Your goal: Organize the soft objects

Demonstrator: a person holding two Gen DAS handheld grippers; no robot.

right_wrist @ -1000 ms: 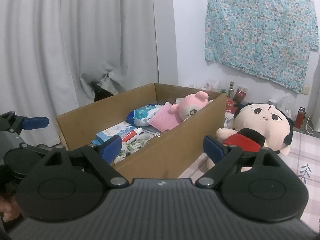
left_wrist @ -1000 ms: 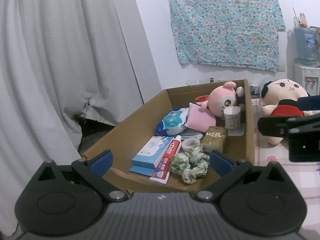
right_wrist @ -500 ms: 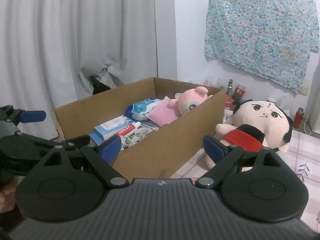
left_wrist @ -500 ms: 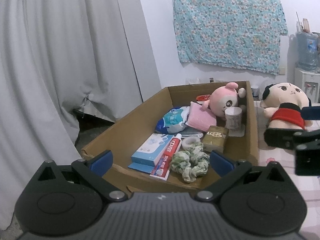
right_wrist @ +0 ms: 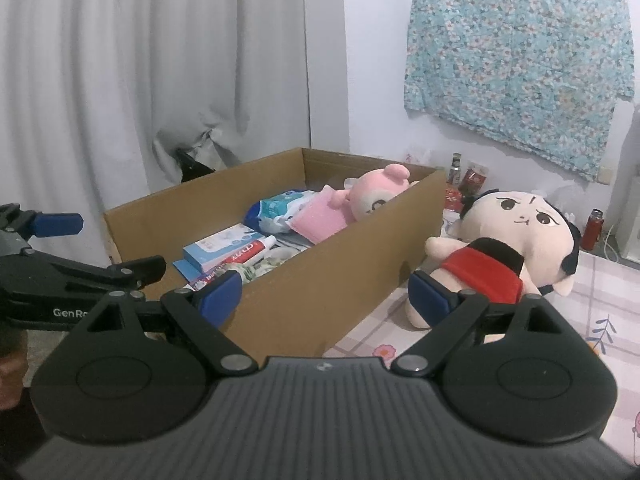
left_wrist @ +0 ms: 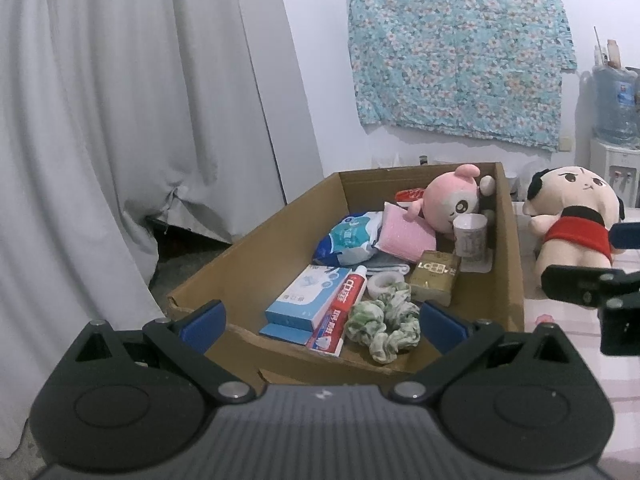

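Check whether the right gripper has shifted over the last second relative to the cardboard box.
Yes. In the left wrist view the right gripper sits lower and further right against the cardboard box than a second ago, fingers open. That camera moved too, so part may be apparent.

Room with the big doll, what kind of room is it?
Probably a room in someone's home. There's a long grey curtain, a flowery cloth hung on the wall, and a cardboard box of toys and toiletries on the floor.
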